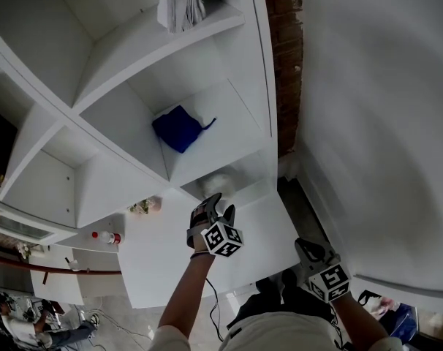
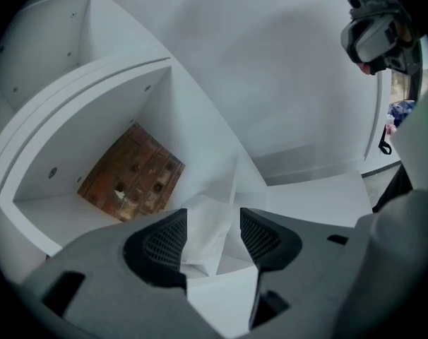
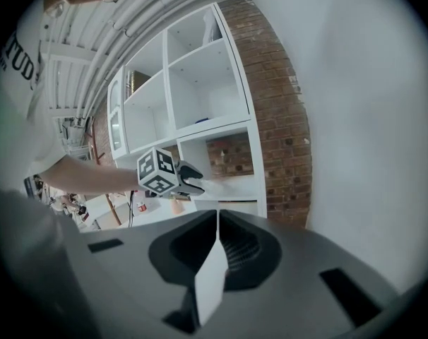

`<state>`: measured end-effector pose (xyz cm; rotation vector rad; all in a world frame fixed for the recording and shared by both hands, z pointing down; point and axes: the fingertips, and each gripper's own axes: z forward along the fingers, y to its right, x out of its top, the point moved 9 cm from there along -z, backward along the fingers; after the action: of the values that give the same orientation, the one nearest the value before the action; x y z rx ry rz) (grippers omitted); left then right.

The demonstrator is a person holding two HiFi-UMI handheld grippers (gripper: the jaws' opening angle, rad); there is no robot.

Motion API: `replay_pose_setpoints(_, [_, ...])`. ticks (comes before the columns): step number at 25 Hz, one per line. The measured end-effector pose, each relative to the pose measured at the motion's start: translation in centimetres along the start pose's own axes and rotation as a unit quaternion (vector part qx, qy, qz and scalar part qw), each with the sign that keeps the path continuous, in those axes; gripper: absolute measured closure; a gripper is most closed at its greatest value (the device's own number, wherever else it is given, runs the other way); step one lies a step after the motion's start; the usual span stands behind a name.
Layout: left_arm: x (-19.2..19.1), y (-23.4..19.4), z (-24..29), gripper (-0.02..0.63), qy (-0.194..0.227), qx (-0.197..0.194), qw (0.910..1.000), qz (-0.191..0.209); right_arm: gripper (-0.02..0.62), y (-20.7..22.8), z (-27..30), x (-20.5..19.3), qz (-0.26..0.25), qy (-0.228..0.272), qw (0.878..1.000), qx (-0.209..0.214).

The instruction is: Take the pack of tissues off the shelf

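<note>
1. white pack [image 2: 208,235] of tissues lies in the low right cubby of the shelf [image 1: 259,101], brick showing behind.
2. left gripper [image 1: 220,205] reaches in, jaws apart around the pack, pads [image 2: 161,242] not pressing it, lined up to grasp.
3. right gripper [image 3: 217,242] hangs back, jaws closed on nothing; one gripper should do.
</note>
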<state>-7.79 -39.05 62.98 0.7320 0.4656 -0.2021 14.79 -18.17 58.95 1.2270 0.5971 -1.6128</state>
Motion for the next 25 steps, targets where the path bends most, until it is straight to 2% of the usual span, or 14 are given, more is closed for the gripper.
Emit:
replay_pose_setpoints(8, [0.9,-1.2,3.0,0.333,-0.044,-0.019,0.9987,-0.016,0.565,0.4,0.9,0.3,0.003,0.001,1.0,0.012])
replay_pose_setpoints(14, [0.5,-1.0,5.1,0.316,-0.082,-0.076,0.9927,-0.045,0.565,0.9,1.3,0.0,0.009,-0.007,1.0,0.025])
replay_pose_setpoints(18, [-0.5,-0.3,6.8,0.311,-0.119,-0.101,0.9867,-0.045,0.565,1.2,1.7,0.0,0.009,-0.008,0.999,0.032])
replay_pose_setpoints(23, [-1.2,0.3,7.6,0.317,-0.144,-0.088,0.9854,-0.026,0.565,1.6,2.1,0.2,0.009,-0.009,0.999,0.037])
replay_pose_setpoints(25, [-1.5,0.4,7.5,0.38,-0.146,-0.076,0.9862,-0.022,0.565,1.8,2.1,0.2,0.01,-0.011,0.999,0.037])
